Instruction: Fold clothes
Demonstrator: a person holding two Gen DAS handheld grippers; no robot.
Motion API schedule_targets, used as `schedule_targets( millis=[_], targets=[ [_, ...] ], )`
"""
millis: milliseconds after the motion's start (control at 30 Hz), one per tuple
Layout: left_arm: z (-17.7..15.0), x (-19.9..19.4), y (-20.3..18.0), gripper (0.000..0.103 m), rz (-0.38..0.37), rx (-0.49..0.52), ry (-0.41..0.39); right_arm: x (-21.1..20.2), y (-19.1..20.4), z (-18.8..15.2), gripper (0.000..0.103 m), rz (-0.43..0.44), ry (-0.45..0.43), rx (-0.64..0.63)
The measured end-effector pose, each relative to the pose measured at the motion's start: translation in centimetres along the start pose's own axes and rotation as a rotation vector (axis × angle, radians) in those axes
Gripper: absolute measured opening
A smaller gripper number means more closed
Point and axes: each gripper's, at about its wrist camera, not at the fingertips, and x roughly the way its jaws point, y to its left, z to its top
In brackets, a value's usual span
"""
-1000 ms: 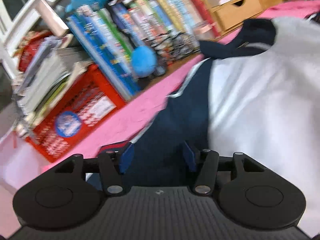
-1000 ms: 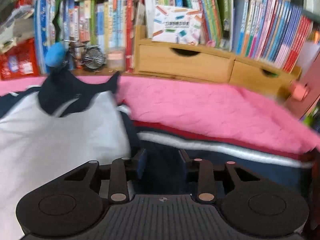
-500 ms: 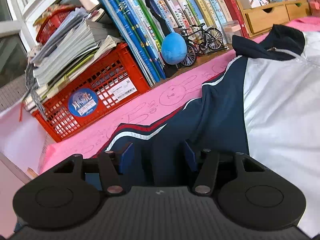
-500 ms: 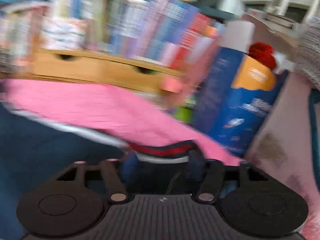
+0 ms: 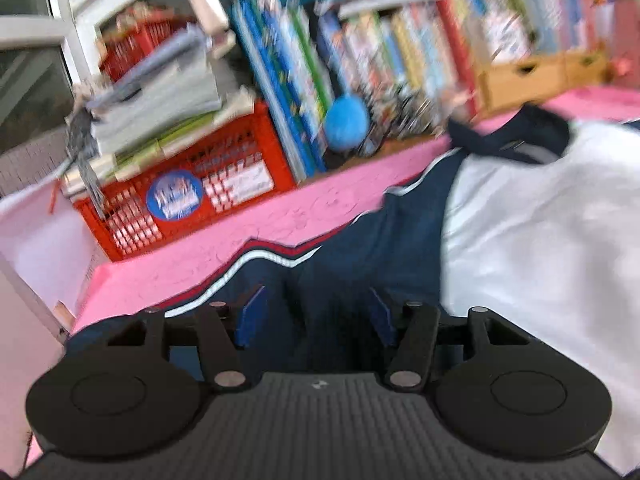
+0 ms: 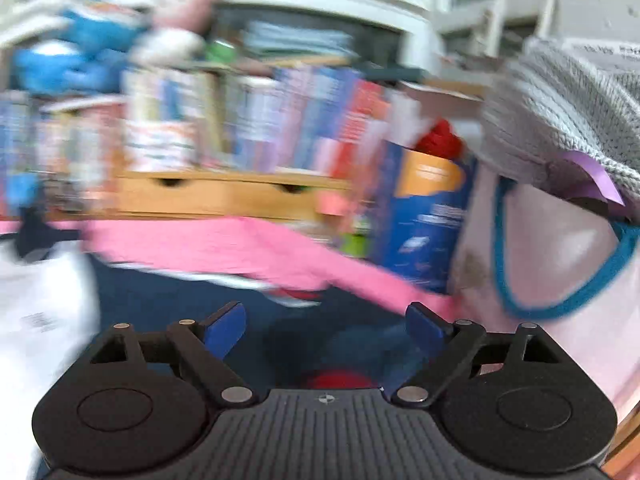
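Right gripper (image 6: 324, 328) — your jaws have just been opening and now stand wide. Navy cloth of the jacket (image 6: 168, 300) lies below and between the blue pads (image 6: 224, 328), but neither pad presses it; a red patch shows at 6 o'clock just ahead of the gripper body, too blurred to name. Half a second ago the striped sleeve end sat close between much narrower jaws; now the gap is clear on both sides. Read: the right sleeve has been let go, or is about to be re-taken — cannot tell which.

Left gripper (image 5: 316, 312) — jaws at a middling gap, also just opening a little. A fold of the navy sleeve (image 5: 340, 248) runs up between the pads (image 5: 250, 314); whether they pinch it I cannot tell from this view, contact is hidden by the cloth itself.

Farther out: jacket lies spread on the pink desk (image 5: 208, 248), white body panel (image 5: 540, 240) at 3 o'clock in the left view, dark collar (image 5: 512, 136) at 1 o'clock. Red crate (image 5: 192, 192) at 10 o'clock, row of books (image 5: 380, 60) at 12, both well apart from the garment.

Both views are smeared with motion. Judgement: sleeves are laid out and no fold over the body is made yet — early in the task.
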Motion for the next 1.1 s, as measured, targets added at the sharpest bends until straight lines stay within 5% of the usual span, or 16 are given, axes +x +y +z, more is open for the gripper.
schedule_targets(
  millis=[200,267,367,467,533,667,733,833,900,1000,1100],
  targets=[
    [-2.4,-11.4,-1.8,0.069,-0.300,0.019,-0.150,-8.2,8.1,-7.5,0.086,0.448,0.050,-0.060],
    [-3.7,-14.1,-3.4,0.072,-0.440,0.056,-0.178,-10.0,12.3,-10.3,0.083,0.624,0.087,-0.172],
    [-5.6,-16.3,-6.5,0.076,-0.579,0.162,-0.170,-10.4,18.5,-14.1,0.081,0.749,0.194,-0.417],
    [-7.7,-16.2,-9.6,0.076,-0.522,0.306,-0.139,-9.1,21.5,-17.0,0.079,0.666,0.237,-0.659],
    [-8.4,-15.0,-9.9,0.076,-0.487,0.301,-0.088,-7.5,21.8,-18.3,0.073,0.579,0.263,-0.758],
    [-8.4,-13.5,-8.9,0.080,-0.464,0.243,-0.010,-3.8,17.4,-18.0,0.069,0.325,0.450,-0.641],
    [-7.7,-14.1,-8.2,0.080,-0.469,0.236,-0.031,-5.4,14.9,-15.4,0.070,0.448,0.452,-0.497],
    [-5.6,-14.7,-7.4,0.083,-0.496,0.204,-0.111,-9.5,13.5,-11.5,0.082,0.598,0.278,-0.435],
    [-3.9,-14.3,-7.1,0.086,-0.522,0.139,-0.148,-11.2,13.1,-9.2,0.098,0.569,0.079,-0.428],
    [-2.0,-12.4,-7.5,0.086,-0.495,0.069,-0.157,-9.4,12.0,-6.5,0.101,0.379,-0.066,-0.341],
    [-1.7,-10.2,-8.2,0.086,-0.411,0.030,-0.122,-3.6,9.8,-4.8,0.100,0.041,-0.038,-0.273]
  ],
)
